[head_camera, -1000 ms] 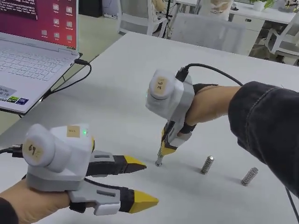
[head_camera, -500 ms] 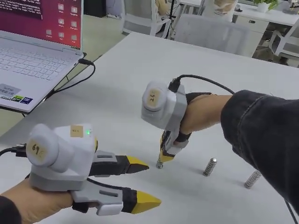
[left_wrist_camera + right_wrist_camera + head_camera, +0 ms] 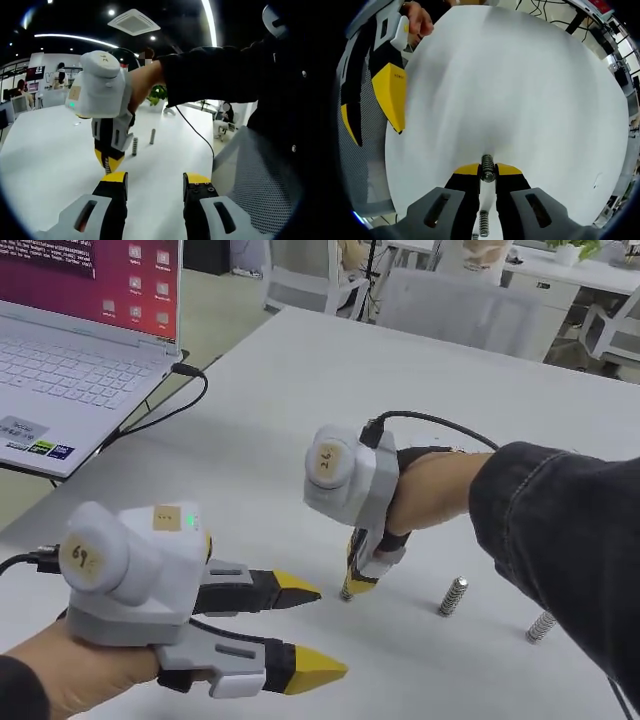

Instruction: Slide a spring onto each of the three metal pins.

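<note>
Fingers [image 3: 466,170] of the right gripper [image 3: 356,586] pinching a spring [image 3: 488,167] down at the white surface [image 3: 280,400], left gripper [image 3: 330,632] with fingers spread (hovering just beside), two other springs [image 3: 452,596] standing upright near it.

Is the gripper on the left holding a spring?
No, the left gripper has its jaws wide apart with nothing between them, while the right gripper pinches the spring.

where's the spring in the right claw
Right gripper view: the spring is pinched in the right claw; in the head view, it's left of the two standing springs.
</note>
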A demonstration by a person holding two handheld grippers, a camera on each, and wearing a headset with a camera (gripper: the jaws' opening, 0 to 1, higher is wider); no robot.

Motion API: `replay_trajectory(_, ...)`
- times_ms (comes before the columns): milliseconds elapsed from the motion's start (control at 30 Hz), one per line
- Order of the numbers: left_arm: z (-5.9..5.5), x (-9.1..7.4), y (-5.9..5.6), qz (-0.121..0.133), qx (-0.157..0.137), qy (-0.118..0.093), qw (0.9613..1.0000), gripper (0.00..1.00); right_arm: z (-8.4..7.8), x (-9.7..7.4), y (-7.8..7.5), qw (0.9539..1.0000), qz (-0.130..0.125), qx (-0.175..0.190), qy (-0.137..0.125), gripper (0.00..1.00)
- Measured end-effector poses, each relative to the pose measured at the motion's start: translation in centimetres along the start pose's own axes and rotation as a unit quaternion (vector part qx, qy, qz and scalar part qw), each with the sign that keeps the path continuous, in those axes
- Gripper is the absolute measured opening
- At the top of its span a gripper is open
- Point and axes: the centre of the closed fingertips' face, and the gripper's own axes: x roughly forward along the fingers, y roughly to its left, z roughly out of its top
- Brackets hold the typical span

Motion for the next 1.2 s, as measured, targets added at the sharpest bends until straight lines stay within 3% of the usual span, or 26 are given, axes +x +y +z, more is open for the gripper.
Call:
replay_trajectory(300, 0.0, 0.0, 0.0, -0.001, -0.001, -0.001, 1.0000, 0.38, -0.3, 0.1, -0.6, 0.9997, -0.007, 0.025, 0.002, 0.09)
replay_trajectory(900, -0.1, 0.1, 0.0, -0.001, -0.002, -0.001, 1.0000, 0.38, -0.6, 0.5, -0.2, 0.9997, -0.001, 0.022, 0.001, 0.17)
replay_trajectory(1200, -0.1, 0.0, 0.0, 0.000, -0.002, -0.002, 1.0000, 0.39, -1.5, 0.3, -0.2, 0.9994, -0.001, 0.035, -0.002, 0.20)
